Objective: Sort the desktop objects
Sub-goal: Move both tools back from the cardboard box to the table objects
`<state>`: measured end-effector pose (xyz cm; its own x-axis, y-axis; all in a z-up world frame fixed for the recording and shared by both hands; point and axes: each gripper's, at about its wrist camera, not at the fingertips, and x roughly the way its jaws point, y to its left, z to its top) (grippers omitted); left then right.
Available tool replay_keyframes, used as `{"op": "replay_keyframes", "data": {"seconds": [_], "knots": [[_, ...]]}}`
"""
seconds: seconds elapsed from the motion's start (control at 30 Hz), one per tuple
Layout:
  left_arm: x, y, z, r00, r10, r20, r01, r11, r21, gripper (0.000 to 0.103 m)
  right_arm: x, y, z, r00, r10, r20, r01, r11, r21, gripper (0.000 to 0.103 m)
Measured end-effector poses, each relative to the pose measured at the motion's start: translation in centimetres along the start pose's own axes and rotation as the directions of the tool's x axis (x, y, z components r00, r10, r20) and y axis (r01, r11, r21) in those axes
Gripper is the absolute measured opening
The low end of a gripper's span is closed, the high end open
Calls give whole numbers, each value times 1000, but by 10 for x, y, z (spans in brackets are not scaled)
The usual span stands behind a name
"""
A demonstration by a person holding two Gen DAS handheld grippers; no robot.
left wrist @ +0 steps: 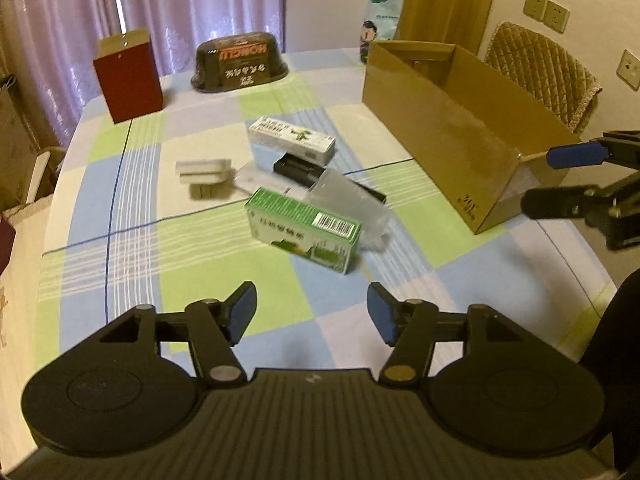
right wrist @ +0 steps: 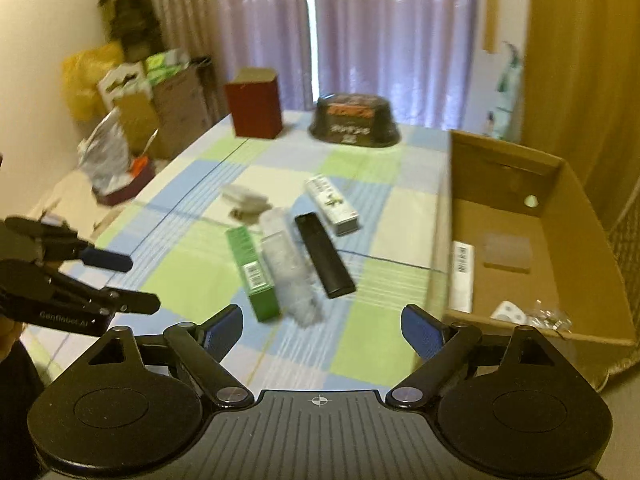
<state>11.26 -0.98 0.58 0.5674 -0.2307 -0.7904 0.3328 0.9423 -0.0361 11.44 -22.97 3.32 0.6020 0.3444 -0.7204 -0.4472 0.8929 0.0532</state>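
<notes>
- Left gripper hovers over the checked bench, fingers spread wide, holding nothing.
- Right gripper likewise gapes empty.
- Green carton, barcode up, lies mid-bench, touching a clear packet.
- Cardboard box stands at the right.

Purple curtains, quilted chair (wall sockets above).

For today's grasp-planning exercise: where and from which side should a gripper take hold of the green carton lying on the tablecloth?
Grip the green carton across its narrow width, near mid-length, coming down from above. It lies flat and long, so its two long side faces suit the jaws. The clear plastic pack crowds its right side, so one finger probably must slip between them. Both grippers are open and empty.
</notes>
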Motion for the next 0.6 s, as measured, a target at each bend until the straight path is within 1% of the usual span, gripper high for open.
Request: {"op": "replay_keyframes", "data": {"seconds": [0.2, 0.33, 0.4, 0.5, 0.57, 0.6], "knots": [[12, 13, -6, 1000, 1, 2, -1, 1000, -12, 72, 28, 12, 1, 999, 19, -49, -23, 996, -82, 89], [21, 20, -5, 1000, -6, 7, 6, 1000, -20, 75, 49, 14, 4, 997, 24, -76, -32, 993, -110, 89], [26, 23, -5, 1000, -6, 10, 6, 1000, -15, 79, 57, 14, 5, 996, 25, -87, -36, 991, -127, 89], [34, 24, -3, 1000, 12, 16, -13, 999, 35, 83, 69, 15, 8, 993, 26, -112, -44, 985, -166, 88], [41, 23, -2, 1000, 5, 22, -7, 995, 96, 86, 78, 16, 8, 991, 20, -129, -46, 979, -200, 88], [45, 21, -2, 1000, 3, 27, -7, 991, 134, 89, 83, 17, 7, 990, 15, -138, -46, 974, -220, 88]]}}
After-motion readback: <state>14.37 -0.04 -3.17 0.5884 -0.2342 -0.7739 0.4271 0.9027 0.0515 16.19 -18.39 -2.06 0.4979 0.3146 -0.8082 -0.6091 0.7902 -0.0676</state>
